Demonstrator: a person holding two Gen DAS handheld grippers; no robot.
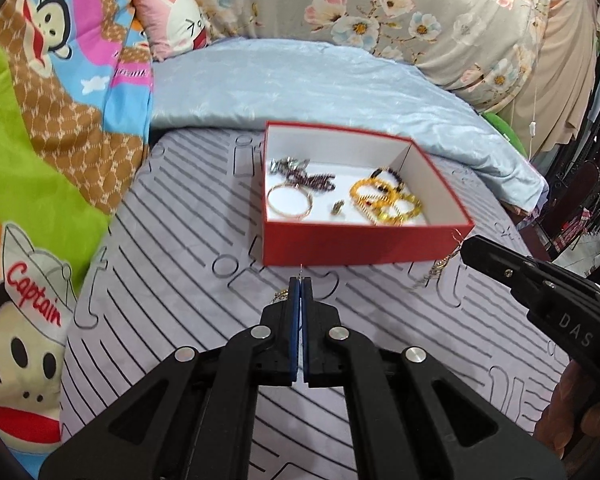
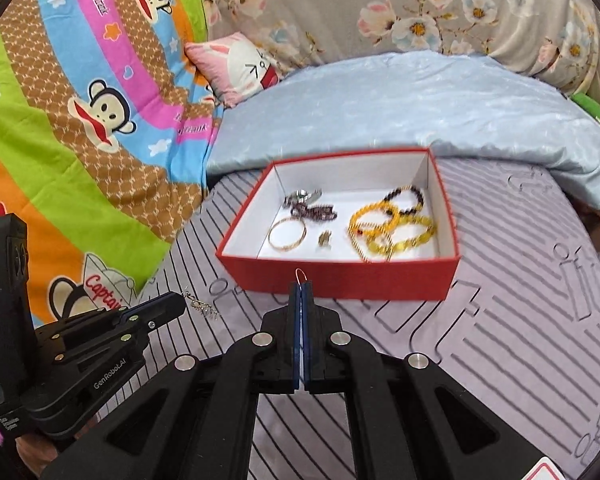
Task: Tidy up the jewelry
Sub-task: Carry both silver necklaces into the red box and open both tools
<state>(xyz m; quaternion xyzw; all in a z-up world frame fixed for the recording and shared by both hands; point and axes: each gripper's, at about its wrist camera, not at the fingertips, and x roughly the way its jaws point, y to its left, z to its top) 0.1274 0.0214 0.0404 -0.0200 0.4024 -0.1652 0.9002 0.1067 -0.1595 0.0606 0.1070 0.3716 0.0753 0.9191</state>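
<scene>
A red box (image 1: 360,242) (image 2: 340,276) with a white inside sits on the striped grey mat. In it lie a gold bangle (image 1: 290,201) (image 2: 287,233), yellow bead bracelets (image 1: 386,202) (image 2: 392,230), a dark bead bracelet (image 2: 408,199), a dark chain heap (image 1: 302,174) (image 2: 310,206) and a small charm (image 1: 337,207) (image 2: 324,238). My left gripper (image 1: 300,280) (image 2: 178,302) is shut on a dangling earring (image 2: 202,306), held just before the box. My right gripper (image 2: 301,285) (image 1: 466,246) is shut on another earring, its wire hook (image 2: 300,274) above the tips and the dangle (image 1: 440,266) below.
A pale blue quilt (image 1: 300,84) lies folded behind the box. A cartoon monkey blanket (image 1: 40,140) rises on the left. A pink cushion (image 1: 172,20) and a floral cover (image 1: 380,8) lie at the back. The bed edge drops off on the right.
</scene>
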